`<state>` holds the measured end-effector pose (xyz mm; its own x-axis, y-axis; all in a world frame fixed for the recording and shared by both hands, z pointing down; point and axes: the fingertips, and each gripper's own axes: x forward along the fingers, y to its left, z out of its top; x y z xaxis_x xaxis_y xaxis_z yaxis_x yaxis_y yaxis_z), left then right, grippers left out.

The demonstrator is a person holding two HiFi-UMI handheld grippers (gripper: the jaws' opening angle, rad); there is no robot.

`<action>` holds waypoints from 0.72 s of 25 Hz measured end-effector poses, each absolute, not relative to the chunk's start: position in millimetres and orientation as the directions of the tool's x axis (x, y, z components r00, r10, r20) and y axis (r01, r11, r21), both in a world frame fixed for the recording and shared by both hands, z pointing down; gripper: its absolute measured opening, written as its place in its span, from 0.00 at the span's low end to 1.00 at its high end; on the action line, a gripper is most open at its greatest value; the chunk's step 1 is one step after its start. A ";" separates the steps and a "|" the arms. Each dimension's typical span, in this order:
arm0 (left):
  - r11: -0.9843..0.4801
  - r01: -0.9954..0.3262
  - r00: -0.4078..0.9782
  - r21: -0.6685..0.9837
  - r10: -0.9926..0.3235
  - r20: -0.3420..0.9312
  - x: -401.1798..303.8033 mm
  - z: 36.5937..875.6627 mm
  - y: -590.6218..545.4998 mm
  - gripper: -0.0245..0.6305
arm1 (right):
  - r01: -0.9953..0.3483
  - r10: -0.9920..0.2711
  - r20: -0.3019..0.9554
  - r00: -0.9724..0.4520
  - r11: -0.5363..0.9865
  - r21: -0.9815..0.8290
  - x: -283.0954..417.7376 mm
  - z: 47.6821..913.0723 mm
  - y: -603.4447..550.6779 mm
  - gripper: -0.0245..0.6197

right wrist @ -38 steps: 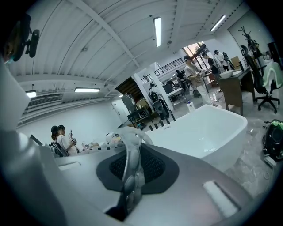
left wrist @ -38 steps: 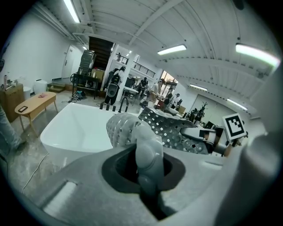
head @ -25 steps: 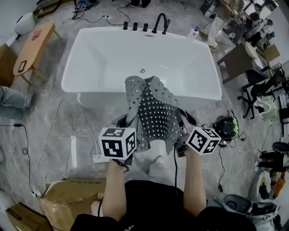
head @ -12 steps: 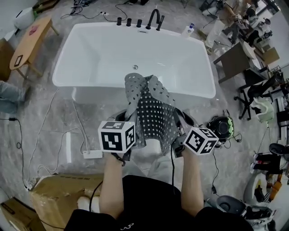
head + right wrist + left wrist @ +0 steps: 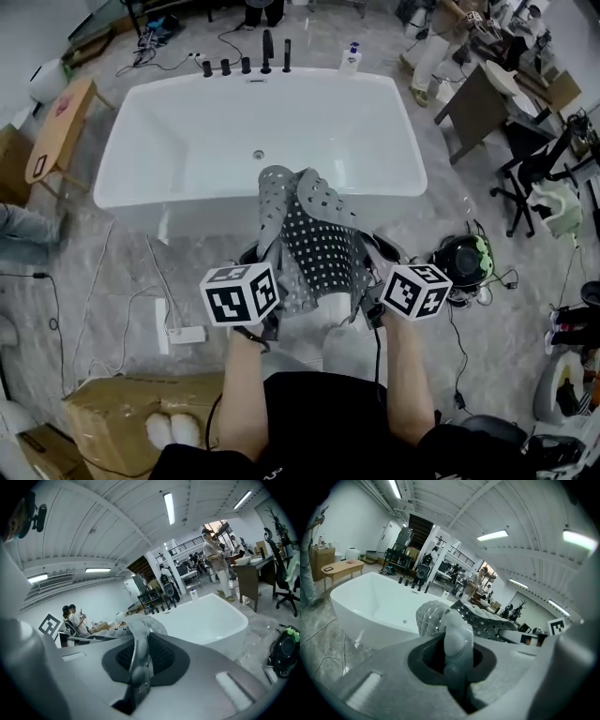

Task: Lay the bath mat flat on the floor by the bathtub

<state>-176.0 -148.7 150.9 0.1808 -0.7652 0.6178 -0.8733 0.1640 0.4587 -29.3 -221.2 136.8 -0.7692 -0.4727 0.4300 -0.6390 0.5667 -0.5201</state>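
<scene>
Grey, hole-dotted bath mat (image 5: 314, 234) hangs bunched at centre frame in the head view, held up above the floor (image 5: 112, 262) just short of the bathtub (image 5: 187, 199). Left gripper (image 5: 270, 314) view: jaws pinched tight on a fold of the mat's edge. Right gripper (image 5: 367, 302) view: jaws clamped on the opposite edge. Looks like the positioning step. The next move calls for spreading the grippers apart and lowering the mat flat.
</scene>
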 end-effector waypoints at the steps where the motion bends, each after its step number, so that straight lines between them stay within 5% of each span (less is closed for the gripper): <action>1: 0.158 -0.876 0.187 0.456 -0.759 0.623 -166.6 152.5 -153.9 0.07 | -0.646 -0.485 0.427 -0.763 0.552 -0.528 -16.8 140.1 -224.2 0.07; 18: 0.039 -0.913 0.310 0.406 -0.581 0.753 -80.6 226.1 -189.9 0.07 | -0.717 -0.625 0.454 -0.635 0.256 -0.648 94.0 214.0 -244.2 0.07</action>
